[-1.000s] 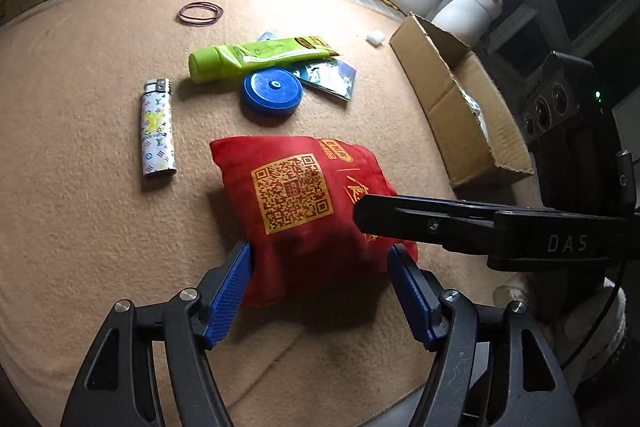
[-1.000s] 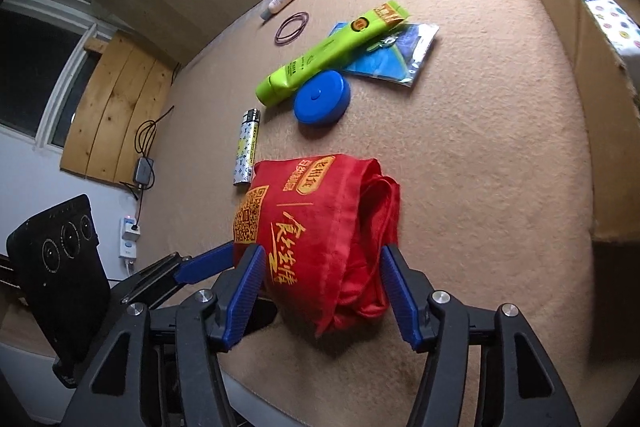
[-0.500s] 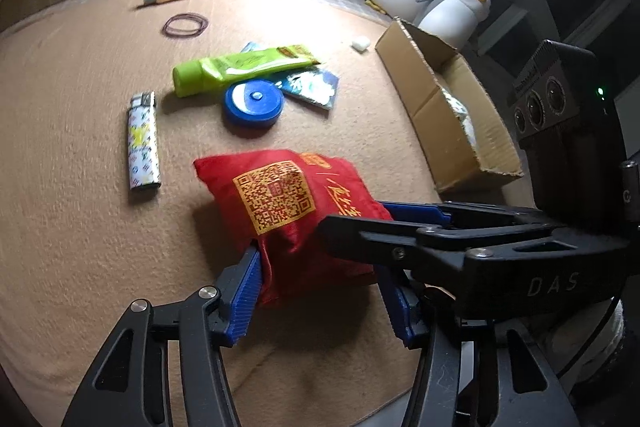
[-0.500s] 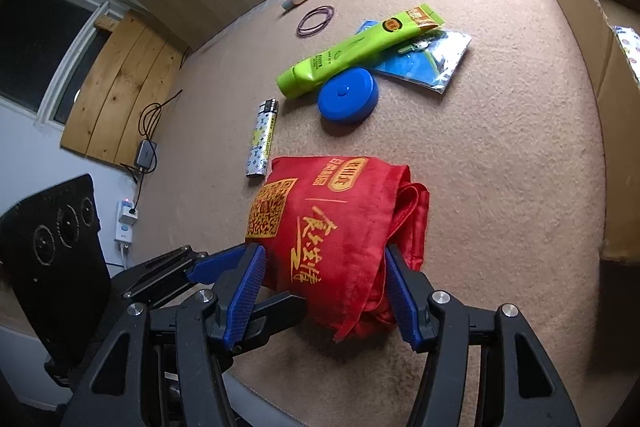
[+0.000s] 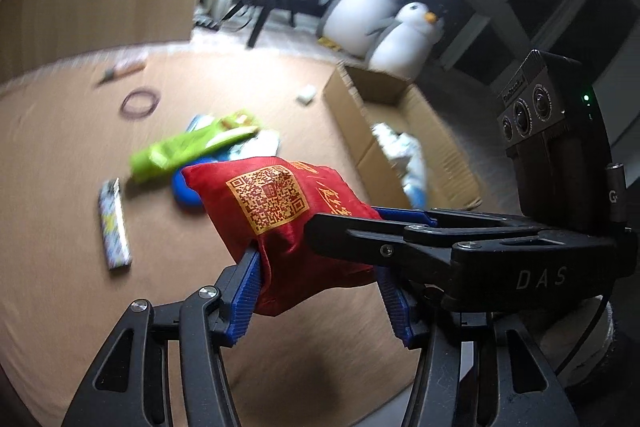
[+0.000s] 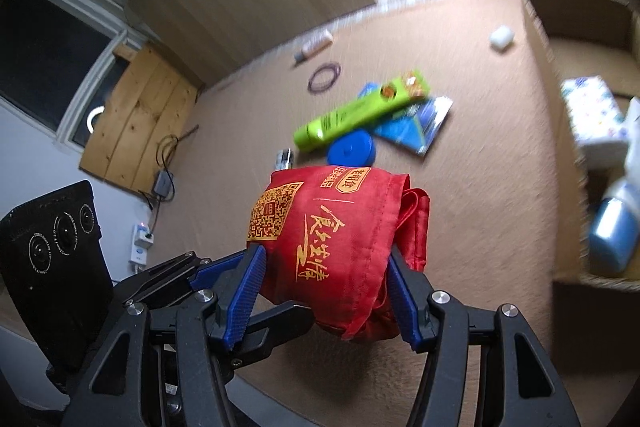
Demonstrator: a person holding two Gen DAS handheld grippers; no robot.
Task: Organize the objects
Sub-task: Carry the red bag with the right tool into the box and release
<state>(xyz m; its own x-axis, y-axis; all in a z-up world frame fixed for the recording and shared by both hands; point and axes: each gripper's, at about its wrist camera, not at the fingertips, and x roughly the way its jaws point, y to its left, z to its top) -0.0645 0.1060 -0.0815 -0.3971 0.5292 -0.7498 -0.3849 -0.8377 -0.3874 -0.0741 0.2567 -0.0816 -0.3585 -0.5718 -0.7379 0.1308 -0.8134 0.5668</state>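
A folded red cloth bag (image 5: 280, 211) with a gold QR code hangs in the air above the tan table top (image 5: 60, 167). Both grippers hold it. My left gripper (image 5: 319, 263) presses its blue pads on the bag's near end. My right gripper (image 6: 325, 253) clamps the bag (image 6: 320, 227) from the other side, and in the left wrist view its black finger (image 5: 360, 231) crosses in front of the bag. An open cardboard box (image 5: 352, 107) stands at the right, with a patterned pack (image 6: 592, 111) and other items inside.
On the table lie a green tube (image 6: 360, 113), a round blue lid (image 6: 352, 151), a blue foil packet (image 6: 416, 127), a patterned lighter (image 5: 114, 223), a hair band (image 6: 324, 77), a small white piece (image 6: 501, 37) and a small tube (image 6: 316, 43). Penguin plush toys (image 5: 360, 15) sit behind the box.
The left jaws have closed onto the red bag. Both grippers have risen and lifted the bag off the table; the table items now look farther away and blurred.
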